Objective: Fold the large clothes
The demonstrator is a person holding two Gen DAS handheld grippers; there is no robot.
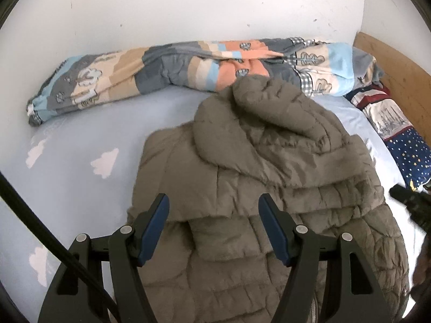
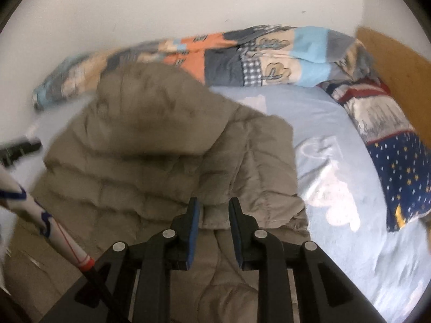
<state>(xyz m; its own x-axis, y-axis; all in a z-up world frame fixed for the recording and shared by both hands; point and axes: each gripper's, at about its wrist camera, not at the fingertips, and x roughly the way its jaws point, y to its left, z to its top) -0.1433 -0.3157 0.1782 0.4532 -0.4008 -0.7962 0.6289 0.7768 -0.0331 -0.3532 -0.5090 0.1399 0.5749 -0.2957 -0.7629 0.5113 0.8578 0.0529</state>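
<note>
Now jacket (image 1: 269,175) lies under both open tongs.

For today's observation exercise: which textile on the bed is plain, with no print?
The grey-brown quilted jacket; the rolled duvet, pillow and sheet all carry prints.

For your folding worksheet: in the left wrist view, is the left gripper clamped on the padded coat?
No: the left gripper stands open above the brown padded coat, with nothing pinched between its blue pads.
</note>
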